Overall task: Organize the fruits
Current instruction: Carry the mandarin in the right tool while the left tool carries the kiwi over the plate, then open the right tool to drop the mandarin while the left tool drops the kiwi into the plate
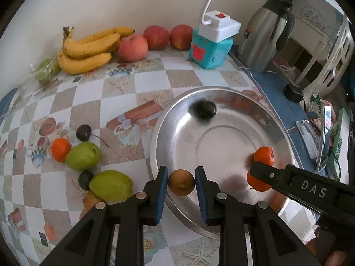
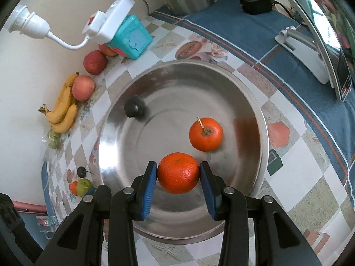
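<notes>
L claw point(image 1: 181, 182) clamping brownish fruit point(image 1: 181, 182), maybe longan.

A home kitchen: patterned tablecloth point(image 1: 124, 82), steel thermos jug point(image 1: 264, 37), bananas point(image 1: 86, 48) against the wall

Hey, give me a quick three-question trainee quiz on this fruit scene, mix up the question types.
1. True or false: the left gripper is shut on a small brownish fruit.
2. What does the right gripper hold? A) a banana B) an orange C) an apple
3. Fill in: already lying loose in the metal pan are one dark fruit and one ____.

Key: 1 true; 2 B; 3 orange.
</notes>
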